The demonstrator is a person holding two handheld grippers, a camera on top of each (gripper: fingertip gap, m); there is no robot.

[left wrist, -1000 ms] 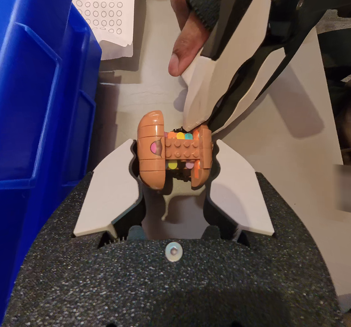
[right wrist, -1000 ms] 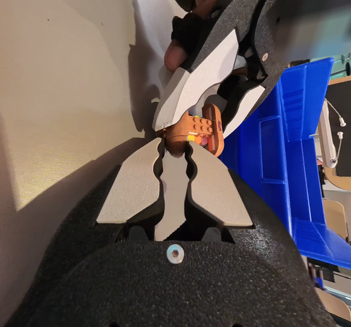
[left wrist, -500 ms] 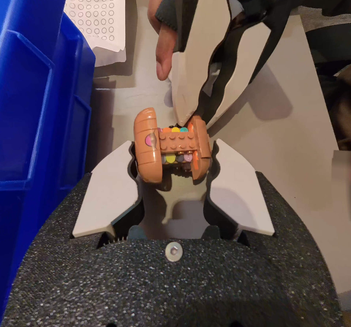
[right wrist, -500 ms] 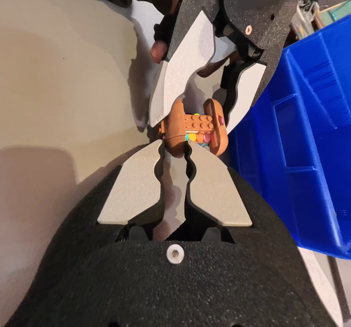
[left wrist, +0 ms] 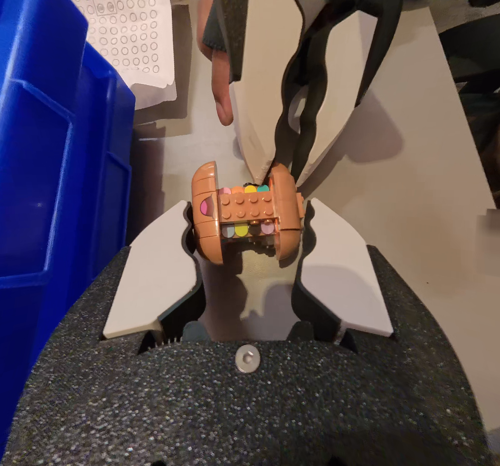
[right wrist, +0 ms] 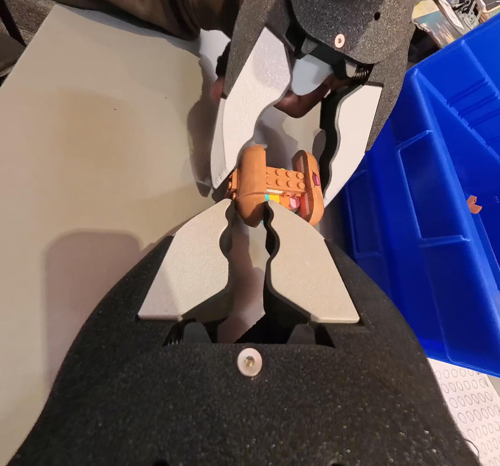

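1. The left gripper (left wrist: 248, 223) has its fingers (left wrist: 159, 260) spread about halfway and closed on a brick model (left wrist: 244, 216), one finger on each rounded end cap, so the model spans the gap crosswise.
2. The brick model is tan-orange, with two domed end pieces joined by a studded plate and small pastel tiles in pink, yellow, teal and lilac along its middle. It is held clear above the pale worktop (left wrist: 392, 209), and its shadow falls on the surface below.
3. The right gripper (right wrist: 247, 204) has its fingers (right wrist: 300, 258) drawn to a narrow gap and pinches one end cap of the same brick model (right wrist: 276, 187); in the left wrist view that gripper (left wrist: 280, 175) comes in from above, its tips on the right-hand cap.
4. A person's hand (left wrist: 216, 74) in a dark fingerless glove grips the right gripper's handle, with one bare fingertip pointing down beside it.
5. A blue bin (left wrist: 54, 141) stands just to the left of the left gripper; in the right wrist view the bin (right wrist: 433, 182) holds a small orange piece (right wrist: 474, 204).
6. A white sheet printed with rows of circles (left wrist: 130, 36) lies on the worktop beyond the bin, and a tan object beyond the sheet is cut off by the frame.
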